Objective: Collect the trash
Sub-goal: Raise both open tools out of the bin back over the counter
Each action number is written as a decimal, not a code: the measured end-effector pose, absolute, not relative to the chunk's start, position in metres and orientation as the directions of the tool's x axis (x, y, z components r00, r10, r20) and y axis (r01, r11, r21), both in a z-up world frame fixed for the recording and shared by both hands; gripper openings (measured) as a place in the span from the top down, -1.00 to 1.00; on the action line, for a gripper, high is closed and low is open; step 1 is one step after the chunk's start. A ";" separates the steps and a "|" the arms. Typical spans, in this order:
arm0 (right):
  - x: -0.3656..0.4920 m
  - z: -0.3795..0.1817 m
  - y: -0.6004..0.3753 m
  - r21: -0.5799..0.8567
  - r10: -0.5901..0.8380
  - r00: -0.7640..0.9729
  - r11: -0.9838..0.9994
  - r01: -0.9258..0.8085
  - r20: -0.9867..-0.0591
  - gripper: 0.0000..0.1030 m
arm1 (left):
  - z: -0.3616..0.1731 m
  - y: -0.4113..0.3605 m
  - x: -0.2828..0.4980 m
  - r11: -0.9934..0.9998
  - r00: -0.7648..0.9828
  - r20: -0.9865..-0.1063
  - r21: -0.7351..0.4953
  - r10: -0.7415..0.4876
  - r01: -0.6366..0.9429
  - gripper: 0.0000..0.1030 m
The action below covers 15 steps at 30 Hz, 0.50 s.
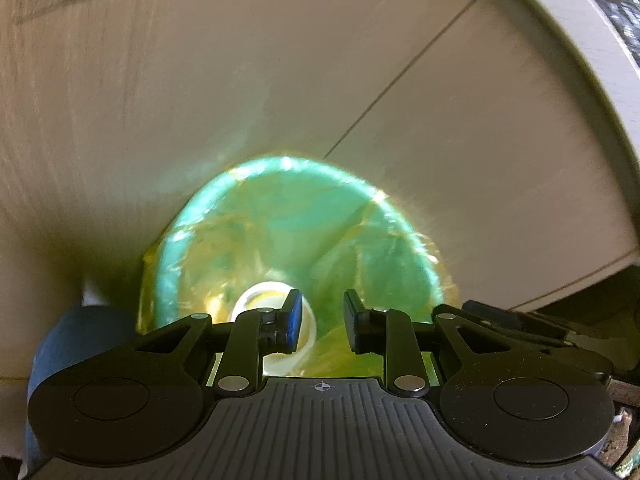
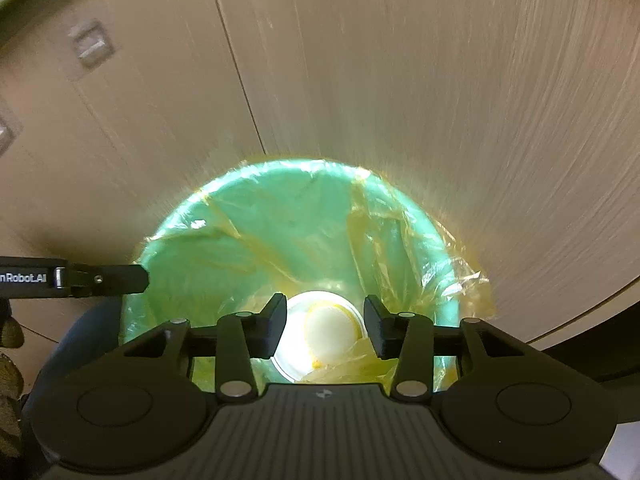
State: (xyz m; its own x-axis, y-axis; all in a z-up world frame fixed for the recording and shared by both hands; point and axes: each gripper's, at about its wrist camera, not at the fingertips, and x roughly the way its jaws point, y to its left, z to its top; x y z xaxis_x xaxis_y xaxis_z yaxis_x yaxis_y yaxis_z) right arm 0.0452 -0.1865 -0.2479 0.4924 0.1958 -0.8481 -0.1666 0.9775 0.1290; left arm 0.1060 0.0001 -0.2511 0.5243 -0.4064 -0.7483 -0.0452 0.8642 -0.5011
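below open right gripper (image 2: 325, 326): cup (image 2: 320, 336) in bin (image 2: 280, 216)

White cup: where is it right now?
The white cup lies at the bottom of the green bin, on its yellow liner, seen low and central in both wrist views, below the open right tool.

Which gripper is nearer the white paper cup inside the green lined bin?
Right, as far as these views show. The right gripper hangs open directly over the white paper cup; the left gripper, also open, frames it off-centre.
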 end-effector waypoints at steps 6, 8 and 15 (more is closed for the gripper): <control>0.035 -0.223 -0.183 0.096 0.170 0.570 0.983 -0.158 -0.804 -0.14 | -0.235 -0.012 0.097 0.884 0.544 -0.737 -0.467 -0.401 0.020 0.50; 0.032 -0.217 -0.185 0.091 0.161 0.585 0.985 -0.146 -0.795 -0.16 | -0.226 -0.015 0.095 0.891 0.566 -0.725 -0.452 -0.393 0.041 0.50; 0.034 -0.184 -0.185 0.038 0.127 0.656 0.988 -0.148 -0.744 -0.17 | -0.166 -0.021 0.091 0.895 0.618 -0.671 -0.424 -0.410 0.134 0.50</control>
State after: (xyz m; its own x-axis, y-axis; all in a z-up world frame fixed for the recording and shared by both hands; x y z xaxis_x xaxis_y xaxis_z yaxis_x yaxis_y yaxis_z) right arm 0.0339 -0.1851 -0.1842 0.6557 0.1270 -0.7442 -0.1481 0.9882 0.0382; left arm 0.0912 -0.0211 -0.1656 0.6179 -0.4105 -0.6706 0.1344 0.8955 -0.4243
